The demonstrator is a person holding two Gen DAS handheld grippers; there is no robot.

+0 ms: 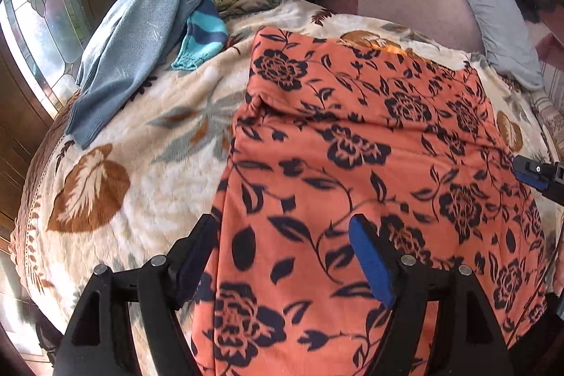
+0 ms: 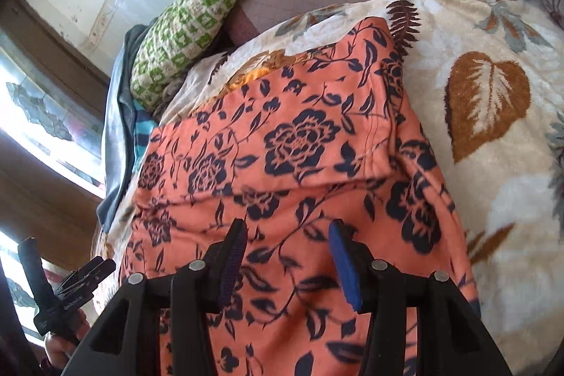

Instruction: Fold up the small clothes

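Under my left gripper (image 1: 282, 256), jaws spread and empty, the orange floral garment (image 1: 352, 147) lies flat on the leaf-print blanket (image 1: 148, 136). My right gripper (image 2: 285, 252) hovers over it, open too. One fold shows; I judge more remain. Beyond, the blue clothes (image 1: 134, 34) wait unfolded.
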